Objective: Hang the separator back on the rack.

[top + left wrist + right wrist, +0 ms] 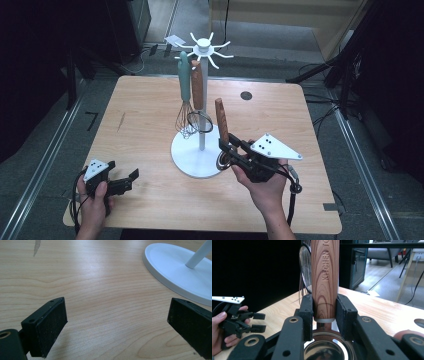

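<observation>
White utensil stand (202, 150) w/ round base sits approx centre of the light wooden table (145, 125), its pole upright, hooks at top. On the hooks, left of the pole: teal-handled whisk (184, 95) and, just right of it, wooden-handled utensil (198, 90); both hang over the base's far side. Right of the pole, near the base's right edge: second wooden-handled utensil w/ metal head (221, 127), handle up, head down by the base rim, between the jaws of the right gripper (231, 150). Left gripper (131, 177) rests at the table's near-left corner, well apart from the stand, base to its right & ahead. Small dark round disc (246, 95) lies far-right, behind the stand.
</observation>
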Motion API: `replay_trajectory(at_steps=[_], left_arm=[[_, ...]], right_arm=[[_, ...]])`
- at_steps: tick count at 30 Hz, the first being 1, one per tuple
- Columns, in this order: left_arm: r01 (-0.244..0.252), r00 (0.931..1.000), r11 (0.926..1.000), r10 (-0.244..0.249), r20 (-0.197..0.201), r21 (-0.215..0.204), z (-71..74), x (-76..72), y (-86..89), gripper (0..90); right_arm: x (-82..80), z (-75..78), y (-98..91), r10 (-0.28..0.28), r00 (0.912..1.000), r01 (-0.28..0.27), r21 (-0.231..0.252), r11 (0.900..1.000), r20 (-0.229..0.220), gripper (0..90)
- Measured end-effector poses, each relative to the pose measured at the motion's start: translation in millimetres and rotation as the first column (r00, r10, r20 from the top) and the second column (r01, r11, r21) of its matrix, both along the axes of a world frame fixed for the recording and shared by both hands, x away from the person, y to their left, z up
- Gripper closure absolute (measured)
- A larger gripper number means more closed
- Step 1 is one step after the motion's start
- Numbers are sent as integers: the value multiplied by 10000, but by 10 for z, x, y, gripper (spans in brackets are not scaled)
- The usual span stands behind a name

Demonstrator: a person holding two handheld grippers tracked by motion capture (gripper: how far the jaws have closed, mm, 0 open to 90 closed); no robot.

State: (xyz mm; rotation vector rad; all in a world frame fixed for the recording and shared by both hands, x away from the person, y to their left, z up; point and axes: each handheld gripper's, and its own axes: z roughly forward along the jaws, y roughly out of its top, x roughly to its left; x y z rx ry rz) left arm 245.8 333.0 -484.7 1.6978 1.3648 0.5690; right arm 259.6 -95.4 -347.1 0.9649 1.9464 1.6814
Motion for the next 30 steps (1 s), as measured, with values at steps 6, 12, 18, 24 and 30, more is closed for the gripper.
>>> replay_trajectory(at_steps=[6, 12, 18, 24, 30], left_arm=[[28, 10000, 10000, -28, 4, 48, 1, -2, -2, 26], [23, 10000, 10000, -23, 17, 56, 0, -1, -7, 26], [15, 10000, 10000, -15, 16, 49, -1, -1, -7, 26], [17, 10000, 10000, -17, 30, 54, -1, -2, -7, 26], [26, 10000, 10000, -27, 27, 63, 0, -2, -7, 26]], right_arm=[[3, 76, 24, 49, 9999, -50, 24, 10000, 124, 712], [6, 137, 41, -17, 9997, 15, 54, 10000, 229, 712], [21, 184, 59, -49, 9994, 48, 39, 10000, 331, 712], [23, 240, 83, -151, 9992, 146, 131, 9998, 383, 712], [18, 309, 88, -207, 9980, 196, 177, 9996, 603, 712]])
